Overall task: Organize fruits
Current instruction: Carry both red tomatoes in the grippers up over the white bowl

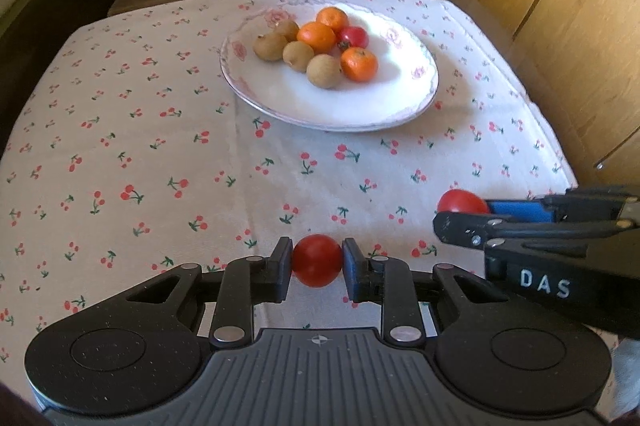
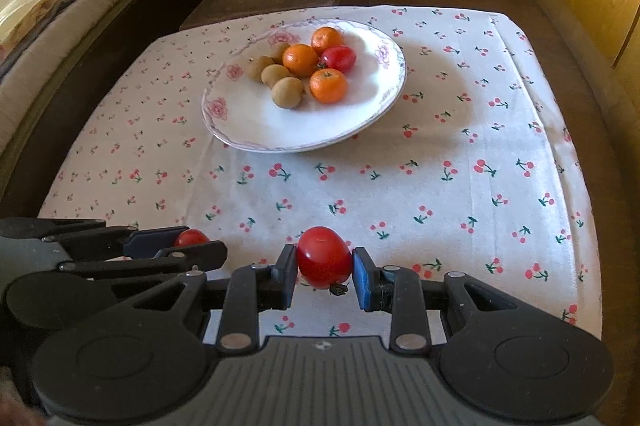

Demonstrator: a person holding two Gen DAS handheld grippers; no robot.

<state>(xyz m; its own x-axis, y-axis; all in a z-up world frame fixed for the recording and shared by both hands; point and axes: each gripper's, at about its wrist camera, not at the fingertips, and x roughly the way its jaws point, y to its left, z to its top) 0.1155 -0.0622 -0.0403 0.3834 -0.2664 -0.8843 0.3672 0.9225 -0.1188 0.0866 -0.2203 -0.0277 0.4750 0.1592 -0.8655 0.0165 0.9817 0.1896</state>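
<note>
With three oranges, four brown fruits and one tomato already on the plate (image 1: pixel 416 106), the left gripper (image 1: pixel 317 260) and right gripper (image 2: pixel 325 258) each clamp a tomato between their fingers above the tabletop (image 2: pixel 440 130), both awaiting placement.

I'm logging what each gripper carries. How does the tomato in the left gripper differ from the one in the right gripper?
The left gripper pinches a round, deep red tomato with no stem showing. The right gripper holds a more egg-shaped tomato, brighter and glossier, with a dark stem end at its lower side. Both are small, red, clamped between the pads above the cherry-print cloth, short of the plate.
</note>
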